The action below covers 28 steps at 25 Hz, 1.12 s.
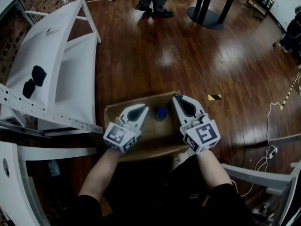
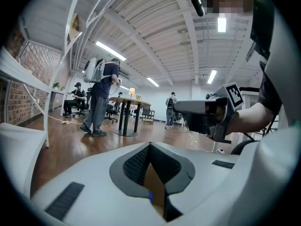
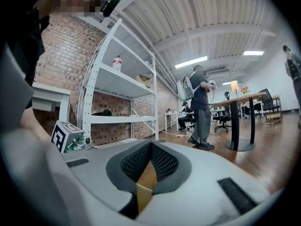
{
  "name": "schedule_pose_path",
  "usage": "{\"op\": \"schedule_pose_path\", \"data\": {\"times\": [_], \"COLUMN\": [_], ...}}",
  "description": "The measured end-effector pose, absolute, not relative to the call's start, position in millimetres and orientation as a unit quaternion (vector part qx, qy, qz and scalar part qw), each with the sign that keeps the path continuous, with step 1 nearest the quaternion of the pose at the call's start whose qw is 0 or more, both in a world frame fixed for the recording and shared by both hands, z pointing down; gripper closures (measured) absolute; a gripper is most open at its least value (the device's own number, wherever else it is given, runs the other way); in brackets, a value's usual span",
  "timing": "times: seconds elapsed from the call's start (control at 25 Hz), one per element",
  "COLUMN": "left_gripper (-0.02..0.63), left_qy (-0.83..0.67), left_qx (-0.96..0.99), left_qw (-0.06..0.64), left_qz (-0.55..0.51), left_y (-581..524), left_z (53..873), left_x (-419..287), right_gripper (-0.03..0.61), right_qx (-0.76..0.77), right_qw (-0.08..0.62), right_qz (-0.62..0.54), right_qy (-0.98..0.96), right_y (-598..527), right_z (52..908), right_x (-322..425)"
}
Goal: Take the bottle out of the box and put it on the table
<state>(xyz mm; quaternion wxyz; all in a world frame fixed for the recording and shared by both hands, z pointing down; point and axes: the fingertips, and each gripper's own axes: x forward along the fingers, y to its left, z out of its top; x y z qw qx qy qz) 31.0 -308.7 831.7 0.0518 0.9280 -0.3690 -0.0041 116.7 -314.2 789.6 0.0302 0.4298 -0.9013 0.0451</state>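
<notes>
So far nothing is lifted. My left gripper (image 1: 139, 111) and right gripper (image 1: 179, 100) both have their jaws closed and empty, one at each side of the cardboard box (image 1: 117, 107) on the floor (image 1: 188, 51). The bottle (image 1: 161, 113) stands inside, between them, blue cap up. Opening, gripping, lifting and setting down all remain. Box walls hem it in. Bare floor opens toward twelve o'clock, and white shelving (image 1: 61, 79) crowds ten o'clock.
</notes>
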Motion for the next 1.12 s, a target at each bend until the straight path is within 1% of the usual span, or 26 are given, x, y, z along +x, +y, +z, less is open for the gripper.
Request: {"op": "schedule_pose_path", "data": {"times": [0.12,0.24,0.36,0.52,0.56,0.68,0.76,0.8,0.92,0.96,1.0,1.12], "left_gripper": [0.609,0.609,0.609,0.609,0.596,0.461,0.451,0.421,0.283,0.263,0.226,0.221], "left_qy": [-0.36,-0.345,-0.324,-0.308,-0.306,-0.293,-0.287,-0.288,-0.296,-0.3,-0.302,-0.292], "left_qx": [0.93,0.933,0.937,0.934,0.931,0.926,0.925,0.923,0.916,0.914,0.912,0.907], "left_qw": [0.069,0.085,0.089,0.129,0.134,0.135,0.133,0.134,0.131,0.13,0.132,0.142], "left_qz": [0.017,0.063,0.092,0.13,0.147,0.194,0.21,0.217,0.235,0.24,0.244,0.268], "left_y": [-316,-321,-327,-338,-340,-339,-339,-339,-345,-349,-353,-355], "left_z": [869,900,925,989,1008,1054,1078,1089,1117,1124,1131,1154], "left_x": [40,47,59,75,80,92,99,101,110,113,115,122], "right_gripper": [0.574,0.574,0.574,0.574,0.574,0.574,0.574,0.574,0.574,0.574,0.574,0.574], "right_qx": [0.44,0.434,0.424,0.453,0.461,0.473,0.475,0.478,0.502,0.511,0.518,0.528], "right_qw": [0.022,0.015,0.027,0.044,0.052,0.059,0.051,0.048,0.04,0.037,0.033,0.023], "right_qz": [0.058,0.085,0.086,0.12,0.125,0.13,0.142,0.146,0.152,0.154,0.158,0.184], "right_qy": [-0.896,-0.897,-0.901,-0.882,-0.877,-0.869,-0.867,-0.865,-0.851,-0.845,-0.84,-0.829], "right_y": [-320,-326,-337,-346,-346,-343,-338,-335,-328,-327,-327,-322], "right_z": [808,822,833,856,861,868,870,869,865,864,865,874], "right_x": [119,116,112,134,139,149,157,162,186,196,204,224]}}
